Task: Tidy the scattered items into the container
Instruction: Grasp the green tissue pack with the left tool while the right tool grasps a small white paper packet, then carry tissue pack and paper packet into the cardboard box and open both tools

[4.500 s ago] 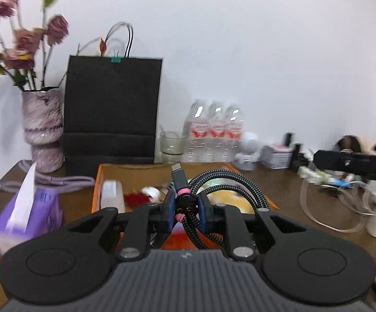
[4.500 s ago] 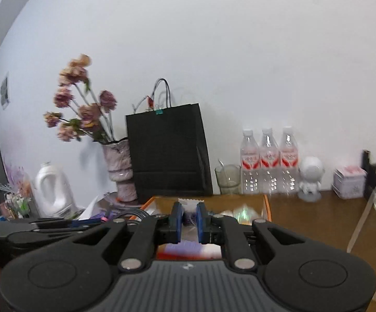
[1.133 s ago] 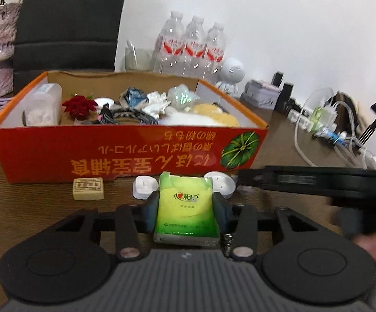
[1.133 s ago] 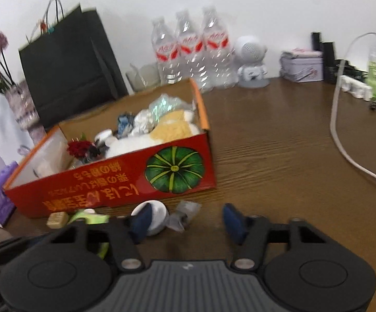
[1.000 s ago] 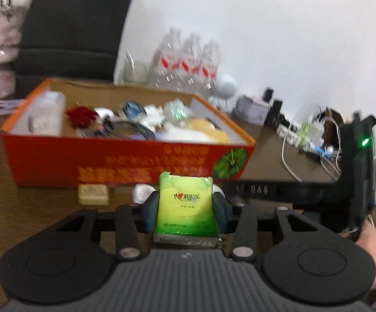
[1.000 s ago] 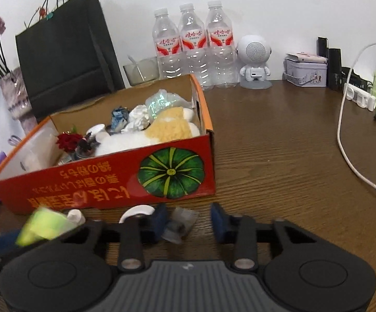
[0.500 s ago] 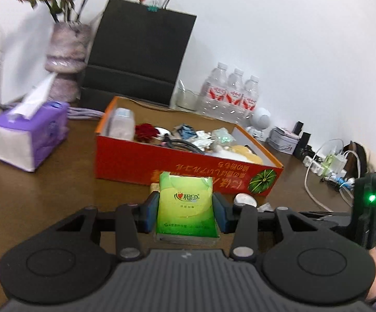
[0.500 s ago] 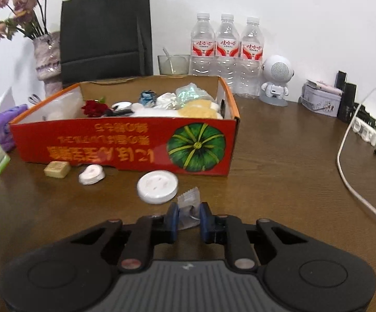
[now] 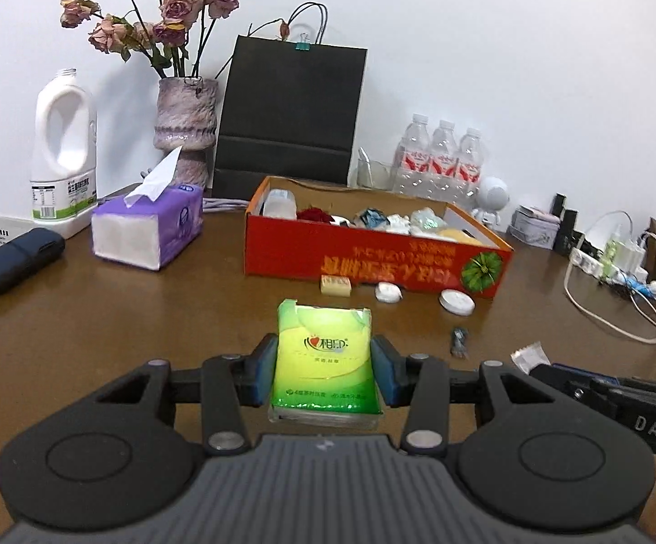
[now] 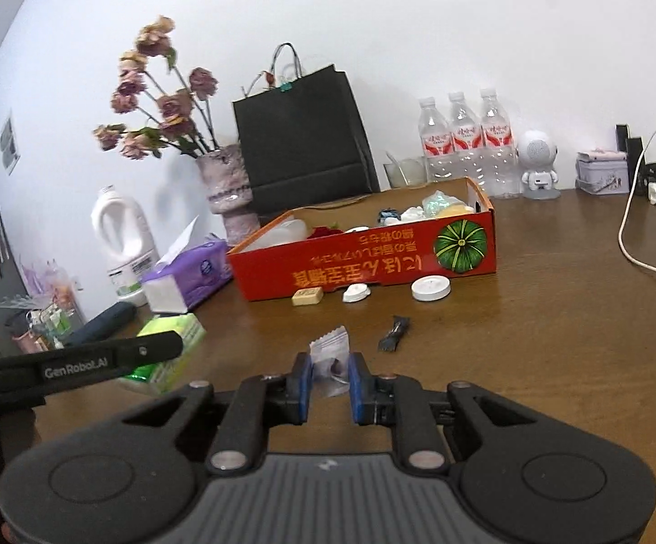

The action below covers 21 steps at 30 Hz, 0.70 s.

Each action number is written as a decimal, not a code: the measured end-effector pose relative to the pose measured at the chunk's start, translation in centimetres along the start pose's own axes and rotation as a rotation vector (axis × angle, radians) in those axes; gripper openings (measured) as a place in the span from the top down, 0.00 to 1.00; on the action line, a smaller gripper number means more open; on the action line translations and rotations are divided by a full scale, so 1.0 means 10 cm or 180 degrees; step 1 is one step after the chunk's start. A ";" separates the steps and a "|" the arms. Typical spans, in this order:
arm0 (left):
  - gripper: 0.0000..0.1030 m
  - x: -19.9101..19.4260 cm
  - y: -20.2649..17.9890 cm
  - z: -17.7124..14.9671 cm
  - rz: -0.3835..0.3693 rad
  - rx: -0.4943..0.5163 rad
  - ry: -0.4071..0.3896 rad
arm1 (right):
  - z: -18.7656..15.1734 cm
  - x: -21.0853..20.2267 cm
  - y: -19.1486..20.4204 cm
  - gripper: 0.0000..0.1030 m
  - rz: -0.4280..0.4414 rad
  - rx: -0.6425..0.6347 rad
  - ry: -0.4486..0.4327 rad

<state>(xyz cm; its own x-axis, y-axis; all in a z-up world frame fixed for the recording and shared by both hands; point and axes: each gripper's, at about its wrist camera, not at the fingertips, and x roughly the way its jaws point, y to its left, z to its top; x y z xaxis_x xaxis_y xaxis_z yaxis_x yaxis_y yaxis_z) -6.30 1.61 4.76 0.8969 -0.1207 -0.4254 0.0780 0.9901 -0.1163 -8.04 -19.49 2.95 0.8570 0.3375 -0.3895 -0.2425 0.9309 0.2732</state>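
Our left gripper (image 9: 325,369) has its blue fingers (image 9: 262,368) pressed on the two sides of a green tissue pack (image 9: 325,365), so we hold it up over the brown table (image 9: 147,313). Under a small red heart, the pack has writing we cannot read well. Our right gripper (image 10: 330,381) pinches a small clear wrapper (image 10: 330,353) between its blue pads (image 10: 304,383).

Far ahead sits the red box (image 9: 373,263), our container. It has gold writing printed upside down and a green pumpkin picture (image 9: 482,269) at its right end. Inside we see a red flower, a clear tub and crumpled bits.

On the table just near the box lie a tan block (image 9: 336,284), a small white cap (image 9: 388,292) and a round white lid (image 9: 456,303). Nearer to us lies a small dark clip (image 9: 459,341).

In the right wrist view, the side of the left gripper reads "GenRobot.AI". In the left wrist view, the right gripper shows "DAS".

Left of the box stand a purple tissue box (image 9: 149,233) and a white jug (image 9: 63,145). Behind it are a black bag (image 9: 289,118) and three water bottles (image 9: 441,161) with red labels.
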 end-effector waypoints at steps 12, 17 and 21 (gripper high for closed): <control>0.57 -0.48 0.04 -0.14 0.0051 0.0013 -0.0145 | -0.05 -0.37 0.21 0.85 0.0123 -0.0017 -0.0203; 0.57 -0.29 0.10 0.10 -0.0027 -0.0003 -0.0229 | 0.23 -0.25 0.14 0.85 0.0049 -0.0004 -0.0300; 0.57 0.13 0.12 0.57 -0.0137 0.0037 -0.0304 | 0.67 0.05 0.02 0.85 0.0008 0.0017 -0.0354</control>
<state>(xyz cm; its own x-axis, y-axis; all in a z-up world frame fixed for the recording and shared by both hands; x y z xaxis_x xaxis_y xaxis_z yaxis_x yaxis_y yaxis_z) -2.60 3.09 9.17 0.9300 -0.1563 -0.3327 0.1219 0.9850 -0.1219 -4.64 -20.03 8.69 0.9016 0.3220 -0.2889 -0.2425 0.9292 0.2790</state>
